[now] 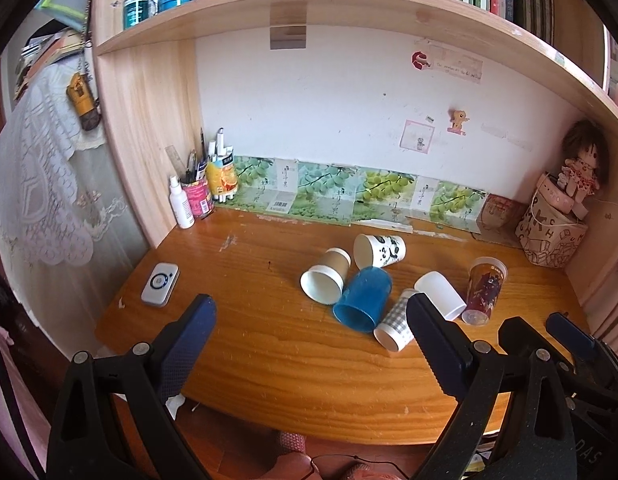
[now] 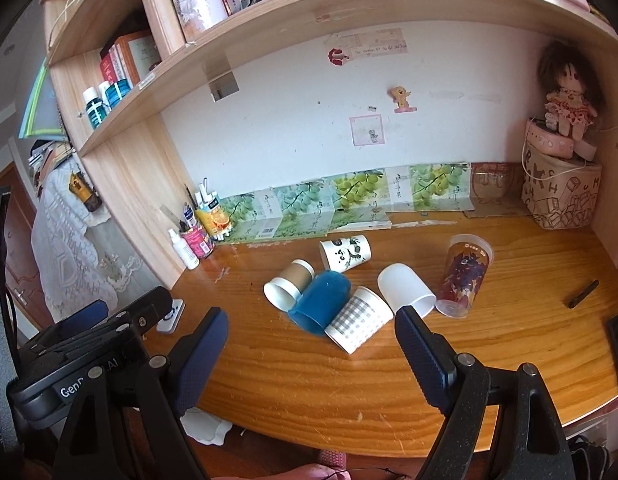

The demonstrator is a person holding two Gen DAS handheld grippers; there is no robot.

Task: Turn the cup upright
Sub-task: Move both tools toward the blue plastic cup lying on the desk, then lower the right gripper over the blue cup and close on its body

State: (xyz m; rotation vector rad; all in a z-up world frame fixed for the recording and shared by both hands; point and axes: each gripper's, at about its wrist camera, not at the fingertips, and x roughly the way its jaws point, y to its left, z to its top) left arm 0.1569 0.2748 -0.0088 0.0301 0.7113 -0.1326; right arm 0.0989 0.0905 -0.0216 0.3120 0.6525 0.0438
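Six cups lie tipped on the wooden table point(image 1: 269, 352), bunched toward its middle and back edge. A brown-sleeved paper cup point(image 1: 326, 279) has its open mouth facing the front edge, touching the blue plastic cup point(image 1: 363, 300) beside it. Just behind them rests the panda-print cup point(image 1: 380, 251), nearest the back edge. A grey-checked paper cup point(image 2: 359, 322) lies against the blue one, with a plain white cup point(image 2: 407, 288) next to it and, further toward the right edge, a clear cup with a dark red print point(image 2: 464, 280) — this one leans with its mouth raised toward the back edge.

The left gripper point(image 1: 309, 316) hangs above the front edge, its blue-padded fingers point(image 1: 189, 344) spread wide with nothing between them. The right gripper point(image 2: 311, 330) is held the same way — jaws wide apart, holding nothing, short of the cluster.

A white remote-like device point(image 1: 160, 283) lies near the left edge. At the back left corner stand a pink pen holder point(image 1: 197, 196) and a white bottle point(image 1: 181, 204); at the back right corner a doll point(image 2: 567, 100) sits on a printed bag point(image 2: 561, 200).
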